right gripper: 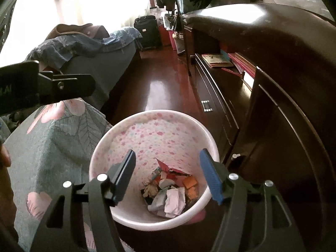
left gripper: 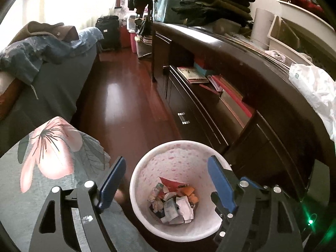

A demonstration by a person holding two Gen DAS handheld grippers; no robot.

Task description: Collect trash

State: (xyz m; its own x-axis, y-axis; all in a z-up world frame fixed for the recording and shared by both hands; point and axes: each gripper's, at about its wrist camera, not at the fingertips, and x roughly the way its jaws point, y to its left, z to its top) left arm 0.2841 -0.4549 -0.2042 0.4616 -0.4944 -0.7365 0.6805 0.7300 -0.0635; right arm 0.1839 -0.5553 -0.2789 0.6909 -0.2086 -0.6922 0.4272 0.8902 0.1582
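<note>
A white bin with pink flower print (left gripper: 145, 168) stands on the dark red floor beside the cabinet; it also shows in the right wrist view (right gripper: 105, 147). Crumpled paper and wrappers (left gripper: 174, 203) lie at its bottom, seen too in the right wrist view (right gripper: 172, 193). My left gripper (left gripper: 167, 180) is open and empty above the bin. My right gripper (right gripper: 168, 172) is open and empty above the bin's mouth. Part of the left gripper's body (right gripper: 42, 84) shows at the left of the right wrist view.
A long dark cabinet (left gripper: 262, 77) with books on a shelf (left gripper: 195, 74) runs along the right. A white plastic bag (left gripper: 315, 90) lies on its top. A bed with blue covers (left gripper: 42, 52) stands left. Floral grey cloth (left gripper: 52, 147) hangs at lower left. A suitcase (left gripper: 108, 32) stands far back.
</note>
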